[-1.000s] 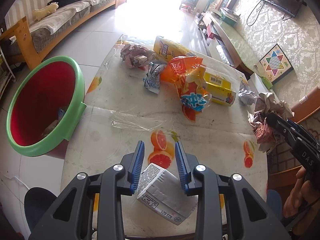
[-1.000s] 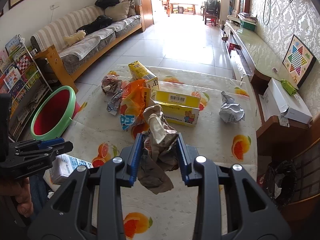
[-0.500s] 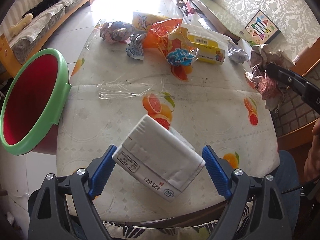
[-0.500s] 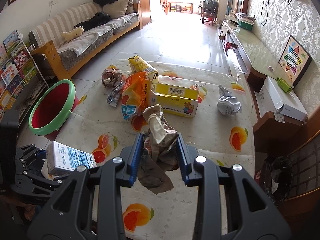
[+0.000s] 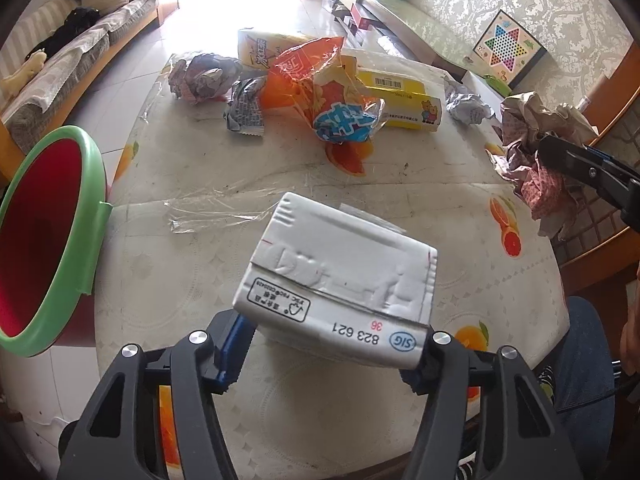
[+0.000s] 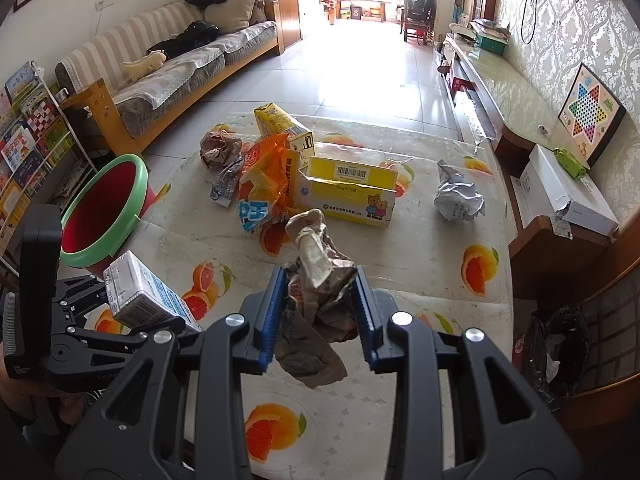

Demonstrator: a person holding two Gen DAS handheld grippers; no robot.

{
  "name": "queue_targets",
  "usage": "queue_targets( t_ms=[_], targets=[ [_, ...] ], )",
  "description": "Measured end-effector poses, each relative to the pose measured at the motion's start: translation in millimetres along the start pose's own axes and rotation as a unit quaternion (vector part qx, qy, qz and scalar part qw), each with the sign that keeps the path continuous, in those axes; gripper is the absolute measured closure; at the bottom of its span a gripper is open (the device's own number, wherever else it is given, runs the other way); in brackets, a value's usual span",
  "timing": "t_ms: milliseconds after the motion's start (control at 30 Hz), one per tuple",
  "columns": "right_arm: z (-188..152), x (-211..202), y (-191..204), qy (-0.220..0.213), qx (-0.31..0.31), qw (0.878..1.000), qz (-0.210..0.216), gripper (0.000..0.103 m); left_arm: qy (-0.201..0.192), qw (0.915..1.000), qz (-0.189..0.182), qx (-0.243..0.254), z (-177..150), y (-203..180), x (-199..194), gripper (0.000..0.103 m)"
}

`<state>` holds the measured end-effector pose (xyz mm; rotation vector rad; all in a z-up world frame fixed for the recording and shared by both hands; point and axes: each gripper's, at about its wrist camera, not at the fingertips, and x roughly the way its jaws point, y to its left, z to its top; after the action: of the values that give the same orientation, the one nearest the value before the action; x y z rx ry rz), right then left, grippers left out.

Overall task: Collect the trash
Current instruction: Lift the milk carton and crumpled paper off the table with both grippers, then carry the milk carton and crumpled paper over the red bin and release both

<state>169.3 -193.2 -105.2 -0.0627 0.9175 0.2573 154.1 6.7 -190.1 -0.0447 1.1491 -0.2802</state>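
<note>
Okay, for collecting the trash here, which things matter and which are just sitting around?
Part of the job:
milk carton in the left gripper
crumpled paper in the right gripper
orange snack bag
yellow box
red bin

Just lying about:
sofa
checkers board
bookshelf

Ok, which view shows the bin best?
The right wrist view: the bin shows whole, rim and red inside, beside the table. The left wrist view cuts it off at the frame edge.
</note>
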Motion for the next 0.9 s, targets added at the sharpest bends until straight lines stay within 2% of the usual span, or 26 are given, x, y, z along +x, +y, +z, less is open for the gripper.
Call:
queue_targets(
  t_ms=[233, 467, 667, 900],
  targets=[
    [4.4, -1.3, -0.3, -0.003, 0.0, 1.0, 0.0, 0.07, -0.011, 0.9998, -0.009, -0.013, 7.8, 0.8, -11.6, 0.046],
    [17.4, -5.5, 21.1, -0.017, -0.015, 1.0, 0.013, 0.07, -0.039, 0.9987, -0.001, -0.031, 16.7, 12.5, -41.8, 0.046],
    [36.0, -13.7, 52.1, -0.034, -0.033, 0.998, 0.032, 0.07, -0.072, 0.9956, 0.02, -0.057, 30.6, 44.8, -74.8, 0.046],
    [61.0, -10.2, 102.0, -0.044, -0.058, 0.995, 0.063, 0.07, -0.107, 0.9879, 0.051, -0.101, 35.9, 108.5, -112.1, 0.046]
  ],
)
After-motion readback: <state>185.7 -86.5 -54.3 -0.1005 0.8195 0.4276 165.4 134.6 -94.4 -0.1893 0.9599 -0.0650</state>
